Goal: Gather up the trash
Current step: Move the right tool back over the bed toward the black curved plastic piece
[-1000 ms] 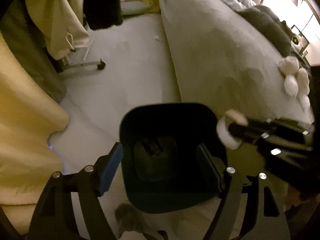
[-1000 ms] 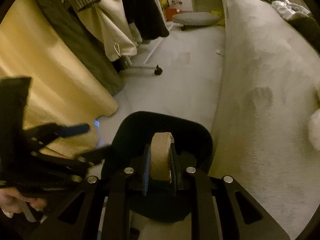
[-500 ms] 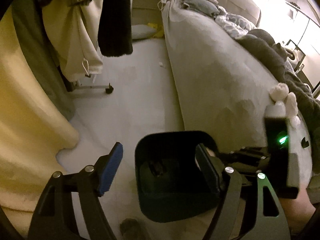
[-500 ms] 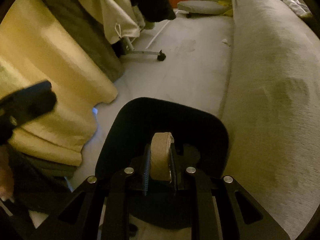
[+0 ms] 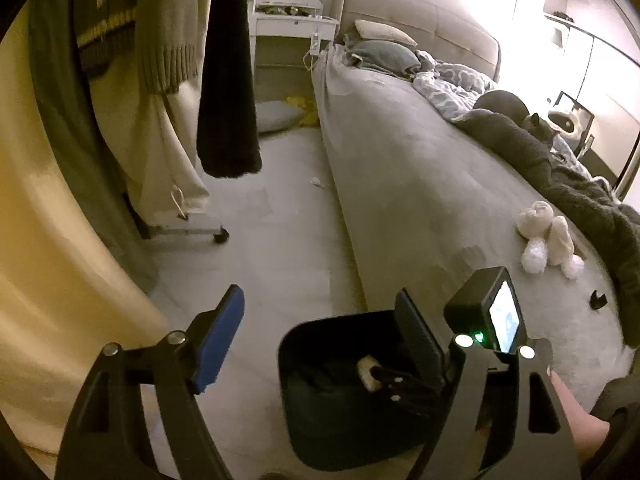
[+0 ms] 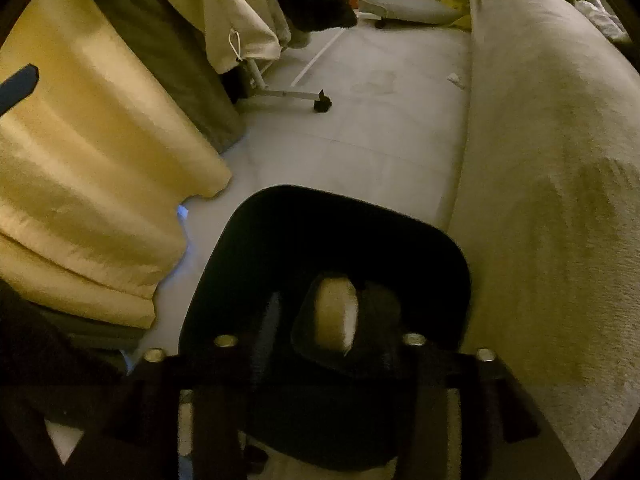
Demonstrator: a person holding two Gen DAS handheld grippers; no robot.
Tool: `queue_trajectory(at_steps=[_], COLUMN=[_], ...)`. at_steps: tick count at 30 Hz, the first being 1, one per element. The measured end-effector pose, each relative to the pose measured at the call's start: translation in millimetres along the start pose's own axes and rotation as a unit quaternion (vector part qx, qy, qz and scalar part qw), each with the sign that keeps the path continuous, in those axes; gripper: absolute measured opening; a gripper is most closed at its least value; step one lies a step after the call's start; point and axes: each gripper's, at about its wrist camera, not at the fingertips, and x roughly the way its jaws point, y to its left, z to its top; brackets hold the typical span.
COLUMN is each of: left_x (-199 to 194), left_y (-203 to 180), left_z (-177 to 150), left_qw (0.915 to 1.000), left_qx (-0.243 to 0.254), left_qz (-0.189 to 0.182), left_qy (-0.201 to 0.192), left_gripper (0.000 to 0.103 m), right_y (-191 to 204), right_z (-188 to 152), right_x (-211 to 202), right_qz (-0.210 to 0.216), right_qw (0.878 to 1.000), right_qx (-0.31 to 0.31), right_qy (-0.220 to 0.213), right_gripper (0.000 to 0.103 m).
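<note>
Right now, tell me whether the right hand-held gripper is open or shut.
Open: right hand-held gripper fingers stand apart inside the bin, the roll loose between them.

My left camera rides above my left tongs [image 5: 316, 344] and looks forward and down along the room: the floor [image 5: 280, 240] runs away ahead, the bed [image 5: 420, 184] fills the right side up to its pillows, and hanging clothes [image 5: 228, 80] stand at the left. The bin [image 5: 344, 412] sits close below, just ahead (my other tool shows over it, at the lower right). My right camera sits low over the bin [image 6: 344, 240], much nearer, facing the same way down the room. Both views share the bin, the floor [image 6: 360, 128], the bed's side [image 6: 540, 160] and the clothes [image 6: 240, 20].
</note>
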Motion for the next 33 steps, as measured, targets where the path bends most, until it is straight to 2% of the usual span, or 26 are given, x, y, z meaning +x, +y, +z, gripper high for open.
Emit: queue_trajectory(at_steps=[6, 9, 13, 16, 24, 26, 33], left_x=[-4, -7, -9, -7, -10, -10, -8], left_y=[-2, -3, -7, -12, -33, -42, -81], left_z=[6, 7, 11, 13, 18, 20, 20], left_qw=[1.0000, 0.9999, 0.9996, 0.9999, 0.9997, 0.9996, 0.9983], left_qx=[0.003, 0.002, -0.001, -0.004, -0.006, -0.001, 0.041], left_qz=[0.009, 0.010, 0.018, 0.006, -0.019, -0.025, -0.037], left_qy=[-0.003, -0.014, -0.020, -0.008, -0.016, -0.015, -0.018], left_gripper=[0.080, 0.088, 0.091, 0.094, 0.098, 0.098, 0.098], right_y=[-6, -7, -8, -11, -24, -28, -49], right_z=[0, 1, 2, 1, -7, -10, -24], right_x=[-14, -23, -39, -53, -89, -100, -129], right_qz=[0.002, 0.003, 0.007, 0.008, -0.009, -0.018, -0.041], right_qw=[1.000, 1.000, 0.999, 0.998, 0.995, 0.993, 0.989], right_qx=[0.003, 0.003, 0.006, 0.007, 0.006, 0.006, 0.020], right_qy=[-0.017, -0.028, -0.045, -0.063, -0.103, -0.116, -0.144], right_gripper=[0.049, 0.052, 0.057, 0.063, 0.071, 0.077, 0.081])
